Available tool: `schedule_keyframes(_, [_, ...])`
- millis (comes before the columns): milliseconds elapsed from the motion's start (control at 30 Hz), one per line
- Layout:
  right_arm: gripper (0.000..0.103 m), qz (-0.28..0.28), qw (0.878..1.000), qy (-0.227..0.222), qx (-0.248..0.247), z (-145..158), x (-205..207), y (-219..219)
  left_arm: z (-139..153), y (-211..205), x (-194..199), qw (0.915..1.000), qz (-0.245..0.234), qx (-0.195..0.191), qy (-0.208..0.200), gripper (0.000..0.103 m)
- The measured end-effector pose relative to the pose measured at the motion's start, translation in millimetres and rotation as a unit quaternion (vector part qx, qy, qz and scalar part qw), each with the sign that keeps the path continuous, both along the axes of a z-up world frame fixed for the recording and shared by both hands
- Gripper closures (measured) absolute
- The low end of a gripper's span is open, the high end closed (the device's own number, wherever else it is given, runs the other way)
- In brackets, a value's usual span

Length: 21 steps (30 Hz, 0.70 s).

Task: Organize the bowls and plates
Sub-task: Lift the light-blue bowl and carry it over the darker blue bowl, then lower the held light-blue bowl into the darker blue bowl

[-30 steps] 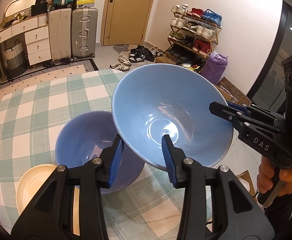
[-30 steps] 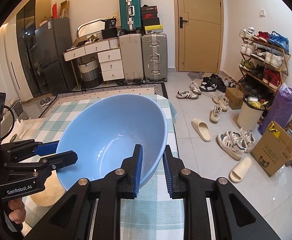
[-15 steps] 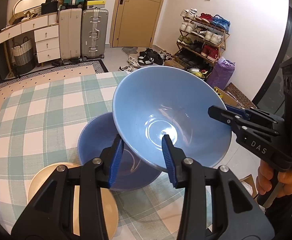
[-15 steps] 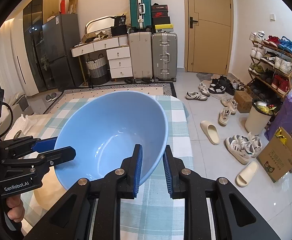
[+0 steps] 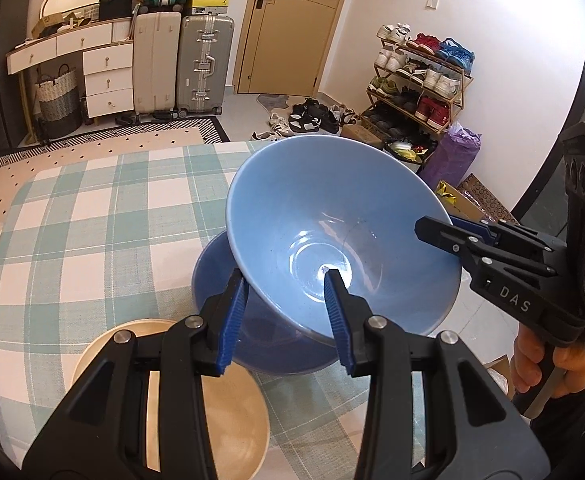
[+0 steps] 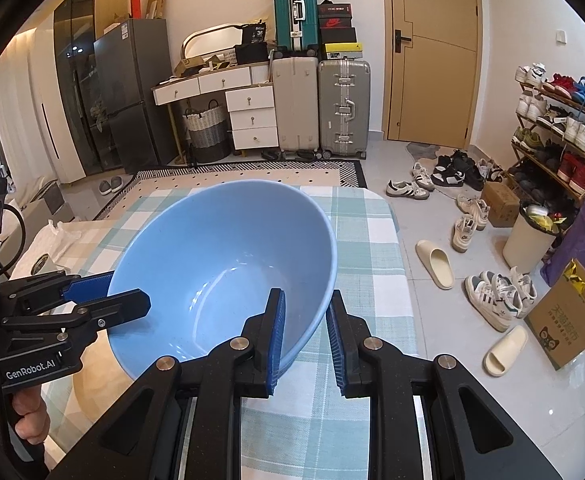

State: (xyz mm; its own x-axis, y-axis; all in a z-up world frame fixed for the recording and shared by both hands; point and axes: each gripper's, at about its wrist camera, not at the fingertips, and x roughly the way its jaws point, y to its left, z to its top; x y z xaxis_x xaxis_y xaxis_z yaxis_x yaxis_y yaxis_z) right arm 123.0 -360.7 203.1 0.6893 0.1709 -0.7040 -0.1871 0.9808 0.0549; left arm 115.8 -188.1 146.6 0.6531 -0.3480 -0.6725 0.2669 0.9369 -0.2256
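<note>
Checked table (image 5: 92, 208): both grippers angled down, left gripper (image 5: 286, 300), right gripper (image 6: 306, 320) clamping light-blue bowl (image 5: 332, 220) rim.

light blue bowl (image 5: 344, 216): glossy glazed ceramic | tablecloth (image 5: 92, 216): woven checked cloth, matt

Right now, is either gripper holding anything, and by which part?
Both hold the large light blue ceramic bowl by its rim: left gripper on the near edge, right gripper on the opposite side.

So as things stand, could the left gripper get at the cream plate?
Probably not: the left gripper is shut on the light blue bowl, shared with the right gripper. The cream plate lies underneath, uncovered.
</note>
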Motion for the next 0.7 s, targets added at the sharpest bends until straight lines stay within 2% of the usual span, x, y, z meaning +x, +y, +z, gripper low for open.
schedule_keyframes(700, [0.082,0.019,0.999,0.032,0.007,-40,26,28,-38,30,19,0.9994,0.022,0.016,0.019,0.067])
